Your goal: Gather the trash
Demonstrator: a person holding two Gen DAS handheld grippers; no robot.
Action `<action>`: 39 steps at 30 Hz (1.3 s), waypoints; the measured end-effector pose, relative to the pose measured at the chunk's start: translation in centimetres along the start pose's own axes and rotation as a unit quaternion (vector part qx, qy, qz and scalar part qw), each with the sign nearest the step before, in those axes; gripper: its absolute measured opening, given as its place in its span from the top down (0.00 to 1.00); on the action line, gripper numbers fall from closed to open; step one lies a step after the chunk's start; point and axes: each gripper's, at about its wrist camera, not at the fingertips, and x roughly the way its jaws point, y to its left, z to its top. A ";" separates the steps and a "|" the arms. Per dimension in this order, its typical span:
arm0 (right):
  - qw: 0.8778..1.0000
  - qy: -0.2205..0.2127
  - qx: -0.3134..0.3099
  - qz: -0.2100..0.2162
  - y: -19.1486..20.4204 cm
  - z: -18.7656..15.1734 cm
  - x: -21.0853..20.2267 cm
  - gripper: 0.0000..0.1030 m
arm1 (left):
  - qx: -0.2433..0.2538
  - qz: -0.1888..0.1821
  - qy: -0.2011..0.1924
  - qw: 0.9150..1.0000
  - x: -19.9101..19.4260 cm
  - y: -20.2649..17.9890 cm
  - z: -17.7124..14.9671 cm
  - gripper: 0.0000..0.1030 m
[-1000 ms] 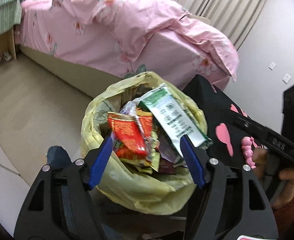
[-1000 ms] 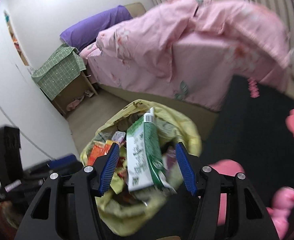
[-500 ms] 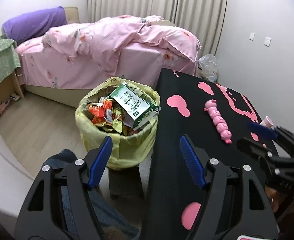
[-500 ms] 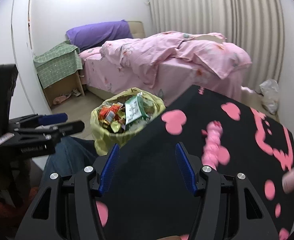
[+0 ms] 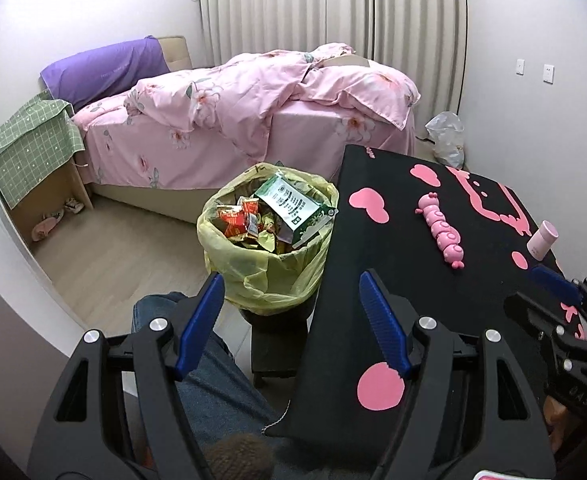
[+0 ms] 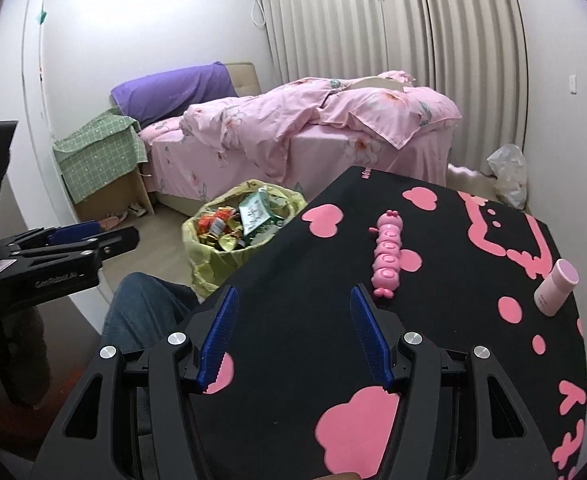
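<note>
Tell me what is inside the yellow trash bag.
The yellow trash bag holds a green-and-white packet on top, beside red snack wrappers. Anything deeper is covered.

- bin (image 5: 289,312): a dark round container on the floor just beside the left edge of the black tabletop (image 5: 425,280); only its lower part shows under the liner
- bag (image 5: 229,256): thin pale yellow plastic lining the bin, folded over the rim, crumpled and hanging down the outside; mouth open
- green packet (image 5: 289,206): green and white with printed text, flattened; it lies tilted on top of the heap, one corner jutting over the rim toward the tabletop
- wrappers (image 5: 239,222): red, orange and yellow snack wrappers, crumpled; they fill the bag to the brim beside the green packet
</note>
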 end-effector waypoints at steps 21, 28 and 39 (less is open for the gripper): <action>1.000 -0.008 -0.002 0.003 0.9 0.2 -0.2 0.46 | 0.017 -0.002 -0.023 1.000 -1.1 -0.7 0.0 0.35; 1.000 -0.009 0.000 0.003 0.8 0.3 -0.4 0.46 | 0.019 -0.002 -0.024 1.000 -1.1 -0.9 0.0 0.35; 1.000 -0.008 0.000 0.002 0.7 0.4 -0.4 0.46 | 0.019 -0.005 -0.023 1.000 -1.0 -1.0 -0.1 0.35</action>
